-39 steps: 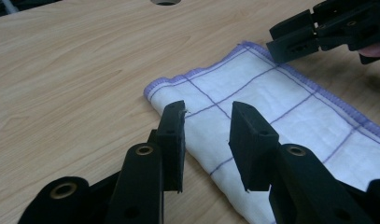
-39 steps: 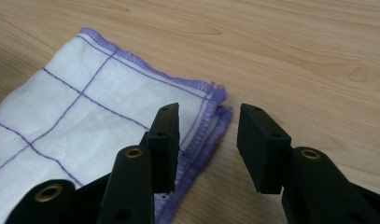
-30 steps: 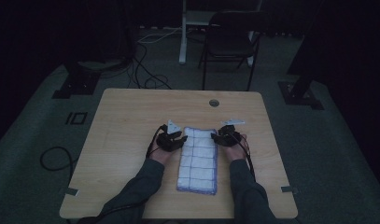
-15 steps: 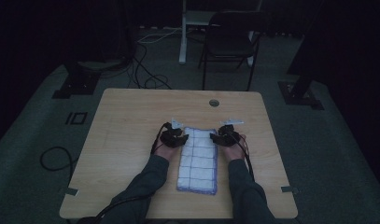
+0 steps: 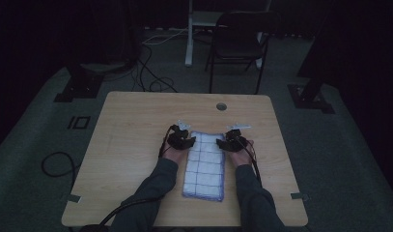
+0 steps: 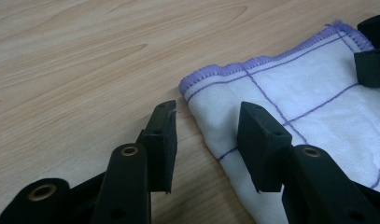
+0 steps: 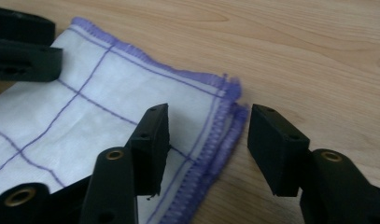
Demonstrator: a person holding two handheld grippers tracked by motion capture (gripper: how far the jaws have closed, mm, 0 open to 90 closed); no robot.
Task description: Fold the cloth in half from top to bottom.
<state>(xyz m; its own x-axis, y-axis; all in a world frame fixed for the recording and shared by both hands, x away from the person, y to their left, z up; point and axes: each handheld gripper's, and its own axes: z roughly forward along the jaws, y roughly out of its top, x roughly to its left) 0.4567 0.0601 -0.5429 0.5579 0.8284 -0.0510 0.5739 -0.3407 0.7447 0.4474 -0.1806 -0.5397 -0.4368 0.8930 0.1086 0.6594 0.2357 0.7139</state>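
Currently the folded cloth (image 5: pixel 204 164) lies flat on the wooden surface (image 5: pixel 131 125), its long axis running away from the person, between the two forearms. Nearest the person, the cloth's near edge sits just short of the surface's front edge; that end is untouched.

Handling judgement: the cloth is white with a purple grid and purple stitched hem, stacked in several layers. It is likely light, soft and limp, with no stiffness of its own; lifted at one point it will sag and the layers may slide apart. It is not fragile, and its weave should give the pads good friction.

Farther along, at the cloth's far corners, the left gripper (image 6: pixel 206 135) straddles the left far corner, one jaw over the bare surface, one over the fabric. The right gripper (image 7: pixel 208 140) straddles the right far corner, where the hemmed layers (image 7: pixel 225 121) show stacked. Both sets of jaws have just been opening and now stand spread, pinching nothing.

Recommended hold: take each far corner through all layers, just inside the hem.
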